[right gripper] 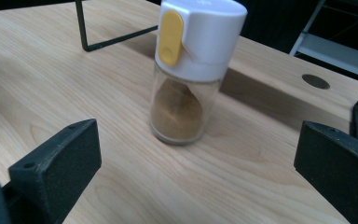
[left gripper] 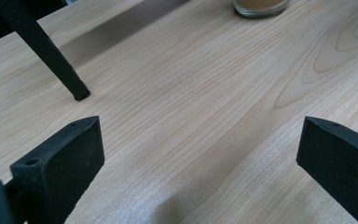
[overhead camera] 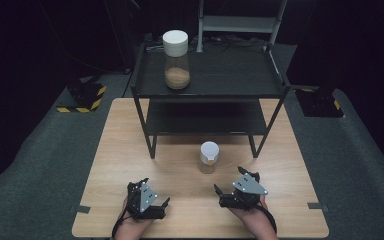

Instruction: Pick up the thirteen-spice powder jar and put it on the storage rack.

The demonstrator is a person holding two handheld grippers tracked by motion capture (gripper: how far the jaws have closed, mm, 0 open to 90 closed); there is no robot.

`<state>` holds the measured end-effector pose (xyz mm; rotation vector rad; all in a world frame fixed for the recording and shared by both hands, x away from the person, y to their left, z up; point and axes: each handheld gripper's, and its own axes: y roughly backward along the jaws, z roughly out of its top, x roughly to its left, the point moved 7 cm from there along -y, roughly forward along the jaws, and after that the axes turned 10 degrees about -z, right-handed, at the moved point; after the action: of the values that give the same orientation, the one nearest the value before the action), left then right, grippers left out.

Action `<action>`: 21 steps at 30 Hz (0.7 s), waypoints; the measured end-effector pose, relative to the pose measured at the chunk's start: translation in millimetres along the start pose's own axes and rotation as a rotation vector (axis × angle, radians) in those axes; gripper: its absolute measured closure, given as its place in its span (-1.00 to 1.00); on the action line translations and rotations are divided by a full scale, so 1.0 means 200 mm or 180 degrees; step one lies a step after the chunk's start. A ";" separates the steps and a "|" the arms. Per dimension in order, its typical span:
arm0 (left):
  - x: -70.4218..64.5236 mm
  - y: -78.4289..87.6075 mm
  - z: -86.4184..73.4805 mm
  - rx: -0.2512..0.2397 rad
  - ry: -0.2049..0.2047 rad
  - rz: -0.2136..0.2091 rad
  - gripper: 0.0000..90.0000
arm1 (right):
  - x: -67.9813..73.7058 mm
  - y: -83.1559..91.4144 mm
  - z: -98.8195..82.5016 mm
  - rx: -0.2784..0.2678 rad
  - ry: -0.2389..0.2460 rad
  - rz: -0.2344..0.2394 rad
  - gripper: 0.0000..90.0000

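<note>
My right gripper (overhead camera: 228, 188) sits nearest, jaws spread wide and empty. Just ahead stands the small spice jar (right gripper: 189, 74), upright on the tabletop (overhead camera: 120, 150). My left gripper (overhead camera: 152, 192), likewise released, lies farther off.

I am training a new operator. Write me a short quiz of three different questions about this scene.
1. True or false: the small jar stands on the table in front of the shelf.
2. Which gripper is nearer the small jar: A left gripper, B right gripper?
3. What colour is the tab on the small jar's lid?

Key: 1 true. 2 B. 3 yellow.
</note>
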<state>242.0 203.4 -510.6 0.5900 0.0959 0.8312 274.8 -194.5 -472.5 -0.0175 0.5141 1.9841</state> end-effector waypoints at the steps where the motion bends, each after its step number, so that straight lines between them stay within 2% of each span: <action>1: 0.00 0.00 0.00 -0.0005 0.0004 0.0000 -0.98 | 0.00 -0.01 0.01 0.0003 -0.0009 0.0005 -1.00; 21: 0.01 0.00 0.00 -0.0014 -0.0012 -0.0041 -0.98 | 0.03 -0.20 0.06 -0.0059 -0.0201 -0.0001 -1.00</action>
<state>242.1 204.7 -510.6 0.5861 0.0943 0.8177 309.4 -169.5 -477.5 0.0333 0.4548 1.9827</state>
